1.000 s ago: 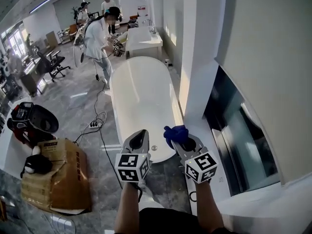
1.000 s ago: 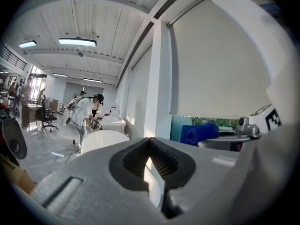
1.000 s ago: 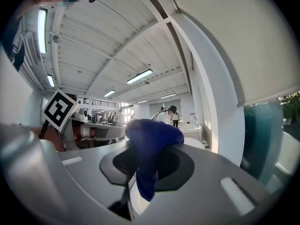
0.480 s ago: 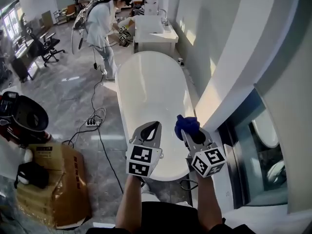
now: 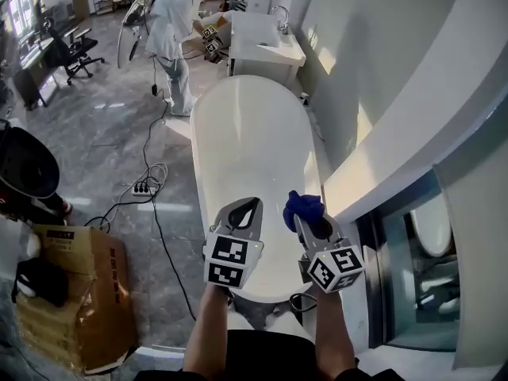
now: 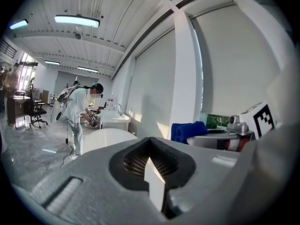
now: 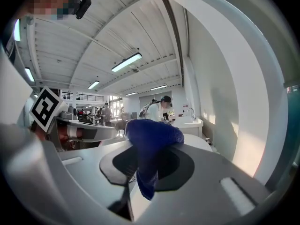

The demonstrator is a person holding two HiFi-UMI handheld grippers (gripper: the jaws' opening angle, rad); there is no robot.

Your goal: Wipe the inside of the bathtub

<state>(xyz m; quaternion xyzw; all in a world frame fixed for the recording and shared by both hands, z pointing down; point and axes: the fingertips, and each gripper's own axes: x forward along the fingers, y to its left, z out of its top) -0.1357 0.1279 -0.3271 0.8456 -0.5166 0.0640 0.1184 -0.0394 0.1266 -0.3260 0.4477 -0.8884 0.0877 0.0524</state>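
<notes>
Pinching cloth (image 5: 305,208), right claw (image 5: 309,221) outstretched, left claw (image 5: 248,205) alongside, seemingly closed

You stood on a grey, glossy stone floor (image 5: 103,133). A white freestanding bathtub (image 5: 250,149) sat on it straight ahead of you, running from near to far. To its left a white power strip (image 5: 143,187) lay on the floor, and nearer on the left stood an open cardboard box (image 5: 71,292). At the far end stood a washbasin cabinet (image 5: 266,54), a person (image 5: 176,30) beside it, and an office chair (image 5: 70,50) far left.
</notes>
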